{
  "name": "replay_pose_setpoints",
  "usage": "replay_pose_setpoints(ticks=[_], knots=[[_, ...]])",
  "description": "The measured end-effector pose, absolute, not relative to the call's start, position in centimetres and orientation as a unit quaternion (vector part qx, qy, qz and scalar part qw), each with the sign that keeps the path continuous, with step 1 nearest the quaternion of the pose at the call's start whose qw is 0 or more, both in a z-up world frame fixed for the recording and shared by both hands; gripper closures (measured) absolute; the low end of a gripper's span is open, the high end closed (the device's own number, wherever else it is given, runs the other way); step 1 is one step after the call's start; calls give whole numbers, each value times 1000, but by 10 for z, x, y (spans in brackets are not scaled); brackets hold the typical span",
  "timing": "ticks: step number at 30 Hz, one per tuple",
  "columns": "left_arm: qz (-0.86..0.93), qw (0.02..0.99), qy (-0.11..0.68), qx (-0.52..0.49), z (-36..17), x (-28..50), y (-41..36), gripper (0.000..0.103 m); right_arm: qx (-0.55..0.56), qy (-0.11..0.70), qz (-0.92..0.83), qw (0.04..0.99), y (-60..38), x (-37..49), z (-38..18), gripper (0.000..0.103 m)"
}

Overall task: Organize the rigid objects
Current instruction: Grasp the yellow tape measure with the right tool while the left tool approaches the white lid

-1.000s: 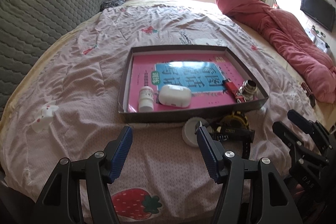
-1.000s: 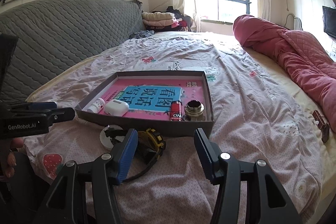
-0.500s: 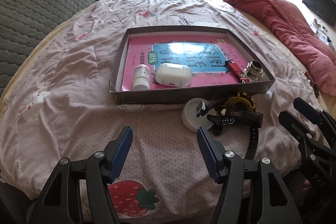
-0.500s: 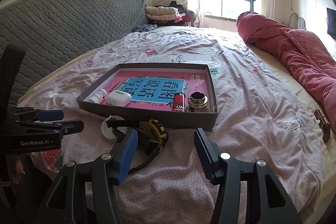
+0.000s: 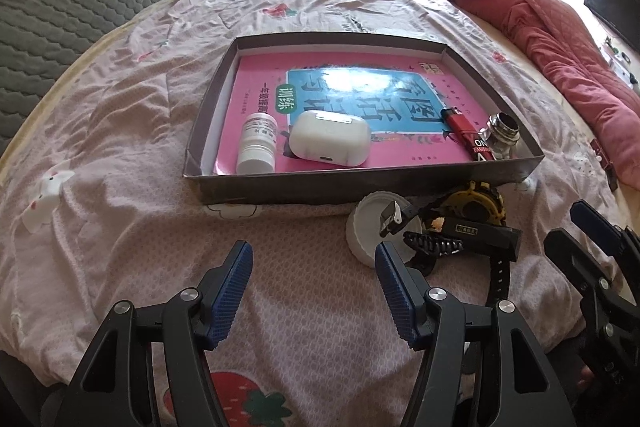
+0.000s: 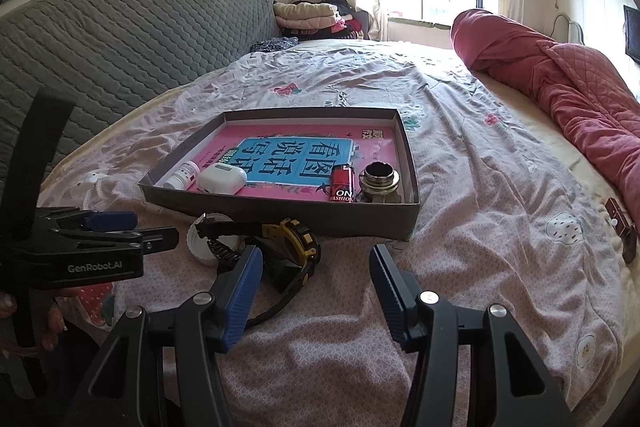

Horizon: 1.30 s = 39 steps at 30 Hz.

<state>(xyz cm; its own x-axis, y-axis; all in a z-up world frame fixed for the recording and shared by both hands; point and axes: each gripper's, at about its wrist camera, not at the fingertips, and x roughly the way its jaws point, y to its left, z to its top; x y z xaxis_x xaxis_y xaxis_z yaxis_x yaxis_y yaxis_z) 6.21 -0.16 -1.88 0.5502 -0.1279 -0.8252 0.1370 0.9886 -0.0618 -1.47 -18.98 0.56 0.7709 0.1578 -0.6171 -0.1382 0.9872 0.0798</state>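
Note:
A grey shallow box (image 5: 280,187) (image 6: 280,213) on the bed holds a pink book (image 5: 352,95), a white pill bottle (image 5: 258,143), a white earbud case (image 5: 330,145), a red lighter (image 5: 466,137) and a metal fitting (image 5: 502,135). In front of the box lie a white round lid (image 5: 366,231), a black hair clip (image 5: 432,247), a yellow tape measure (image 5: 480,201) (image 6: 298,239) and a black strap (image 5: 500,277). My left gripper (image 5: 314,269) is open and empty, just left of this pile. My right gripper (image 6: 316,275) is open and empty, right of the tape measure.
A small white bunny figure (image 5: 42,197) lies on the pink sheet at left. A rolled red quilt (image 6: 560,83) runs along the right. The grey padded headboard (image 6: 100,39) is at left. A brown object (image 6: 620,227) lies near the right bed edge.
Both grippers have moved forward and lower toward the box and the pile in front of it. Both stay open. No object has moved.

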Motion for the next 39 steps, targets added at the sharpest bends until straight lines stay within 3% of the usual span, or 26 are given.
replay_pose_setpoints(ticks=[23,39], knots=[[-72,869,490,4,-39,80,-12,38,54,350,66,933,-211,18,-12,48],[-88,869,487,10,-44,90,-21,38,22,386,116,915,-189,41,-34,48]])
